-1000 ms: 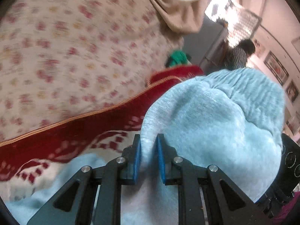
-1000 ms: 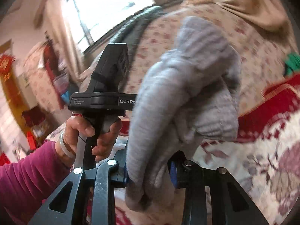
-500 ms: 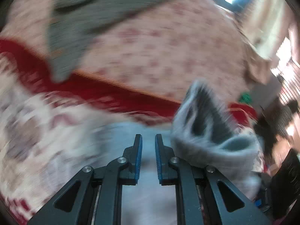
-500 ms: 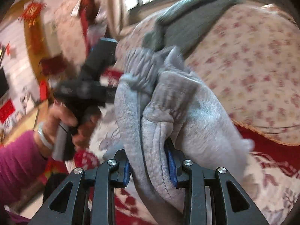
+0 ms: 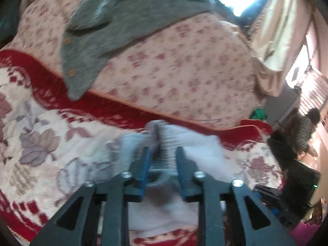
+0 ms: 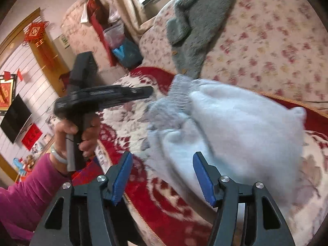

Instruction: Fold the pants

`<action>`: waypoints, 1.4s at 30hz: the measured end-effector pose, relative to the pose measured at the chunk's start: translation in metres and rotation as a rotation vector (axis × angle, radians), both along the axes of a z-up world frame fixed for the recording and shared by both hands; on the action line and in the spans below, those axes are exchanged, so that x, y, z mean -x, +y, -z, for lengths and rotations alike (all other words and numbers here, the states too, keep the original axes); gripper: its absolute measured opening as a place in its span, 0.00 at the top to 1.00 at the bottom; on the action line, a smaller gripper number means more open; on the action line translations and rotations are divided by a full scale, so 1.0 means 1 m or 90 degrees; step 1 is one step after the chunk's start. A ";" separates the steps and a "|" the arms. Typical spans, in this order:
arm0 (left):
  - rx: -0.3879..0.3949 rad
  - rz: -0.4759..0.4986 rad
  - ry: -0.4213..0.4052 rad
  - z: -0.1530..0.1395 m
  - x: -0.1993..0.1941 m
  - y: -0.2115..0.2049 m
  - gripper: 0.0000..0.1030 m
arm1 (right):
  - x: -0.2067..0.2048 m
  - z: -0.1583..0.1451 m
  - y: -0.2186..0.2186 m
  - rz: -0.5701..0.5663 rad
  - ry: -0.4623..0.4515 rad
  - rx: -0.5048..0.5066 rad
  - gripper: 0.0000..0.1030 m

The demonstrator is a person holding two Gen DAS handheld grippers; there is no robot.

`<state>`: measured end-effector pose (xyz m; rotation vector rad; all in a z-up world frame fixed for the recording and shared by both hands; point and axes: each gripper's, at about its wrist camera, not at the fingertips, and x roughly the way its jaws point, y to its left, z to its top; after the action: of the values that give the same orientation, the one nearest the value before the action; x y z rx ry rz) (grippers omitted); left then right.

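Note:
The pale grey-blue pants (image 6: 235,127) lie bunched on the red-and-cream blanket (image 6: 164,201), ribbed waistband toward the sofa back. My right gripper (image 6: 163,176) is just in front of them, its jaws opening wide; the near edge of the cloth reaches between the blue pads (image 6: 203,176), which do not press on it. A hand (image 6: 82,131) in a magenta sleeve holds my left gripper (image 6: 149,91) at the pants' far-left side. In the left wrist view my left gripper (image 5: 162,164) hovers low over the blurred pants (image 5: 194,143). Its jaws are opening, with cloth showing in the gap.
A grey knitted cardigan (image 5: 123,20) hangs over the floral sofa back (image 5: 184,71). A person (image 5: 307,127) stands far right across the room. Bags (image 6: 123,47) and curtains lie beyond the sofa's left end, with a television (image 6: 16,119) on the wall.
The right gripper has let go of the pants, which dropped from hanging in its jaws onto the blanket. The left gripper swung over to the pants and its pads have parted.

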<state>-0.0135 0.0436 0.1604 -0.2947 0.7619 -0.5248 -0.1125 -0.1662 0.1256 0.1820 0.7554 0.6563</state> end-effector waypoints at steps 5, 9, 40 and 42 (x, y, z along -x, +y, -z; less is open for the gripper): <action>0.010 0.062 -0.019 -0.014 0.014 -0.048 0.64 | -0.001 0.004 -0.043 0.109 0.017 0.018 0.34; -0.038 0.079 -0.011 -0.001 0.020 -0.083 0.63 | -0.002 0.008 -0.060 0.169 0.028 0.045 0.33; -0.106 -0.076 -0.042 0.034 0.073 -0.085 0.28 | 0.013 0.022 -0.065 0.205 0.032 0.109 0.18; -0.094 -0.077 -0.049 0.027 0.075 -0.090 0.23 | 0.017 0.016 -0.074 0.217 0.027 0.100 0.17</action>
<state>-0.0888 -0.0465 0.1335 -0.1810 0.7000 -0.3611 -0.1295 -0.2402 0.1095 0.1761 0.7912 0.2689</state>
